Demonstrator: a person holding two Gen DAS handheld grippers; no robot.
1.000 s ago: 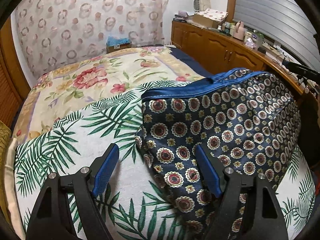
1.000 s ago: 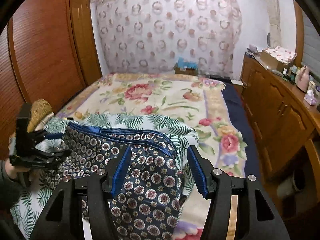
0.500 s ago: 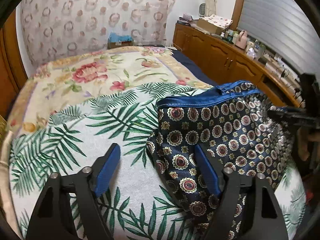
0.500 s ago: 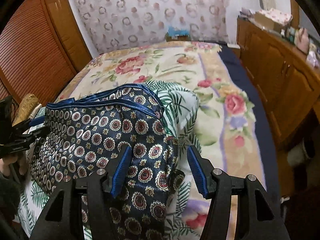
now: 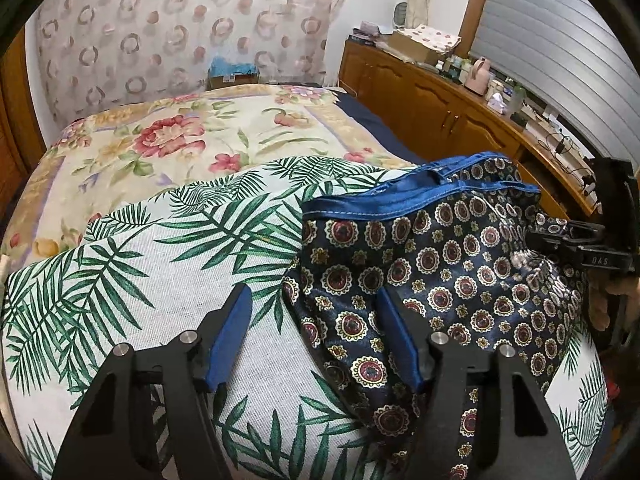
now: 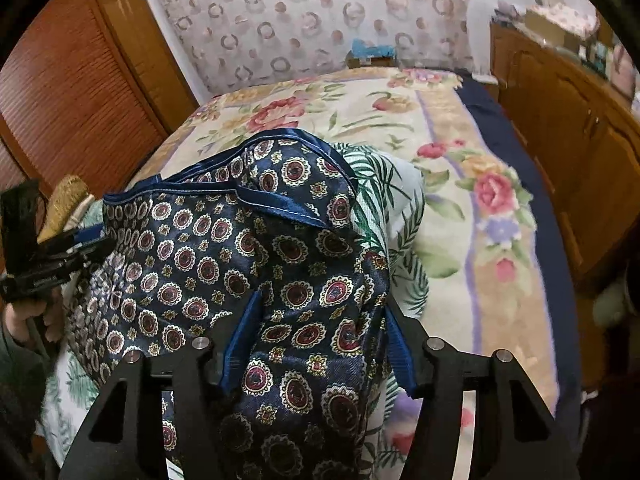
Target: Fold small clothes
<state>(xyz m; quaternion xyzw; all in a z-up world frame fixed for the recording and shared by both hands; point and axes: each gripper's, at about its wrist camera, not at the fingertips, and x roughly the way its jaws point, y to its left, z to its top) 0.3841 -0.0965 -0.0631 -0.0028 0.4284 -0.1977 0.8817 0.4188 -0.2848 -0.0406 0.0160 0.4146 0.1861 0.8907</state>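
Navy patterned shorts (image 5: 440, 260) with a blue waistband lie over a palm-leaf cloth (image 5: 160, 280) on the bed. My left gripper (image 5: 312, 294) hovers at their left edge. Its jaws are closing; the edge lies between them with no pad pressing, and the right finger (image 5: 400, 344) rests on the fabric. In the right wrist view my right gripper (image 6: 320, 300) is pushed down into the shorts (image 6: 220, 240). Fabric bulges between its jaws, which stand apart. Each gripper shows in the other's view: the right gripper (image 5: 580, 240) at the far side, the left gripper (image 6: 48, 252) with a hand below it.
A floral bedcover (image 5: 160, 140) stretches to the patterned headboard, where a small box (image 5: 234, 72) stands. Wooden cabinets (image 5: 440, 100) with several small items on top run along the right. Slatted wardrobe doors (image 6: 72, 80) stand to the left. The palm-leaf cloth (image 6: 376, 184) hangs beyond the shorts.
My right gripper dropped onto the shorts, and fabric now sits between its fingers. The left jaws narrowed. The right gripper came into the left wrist view.
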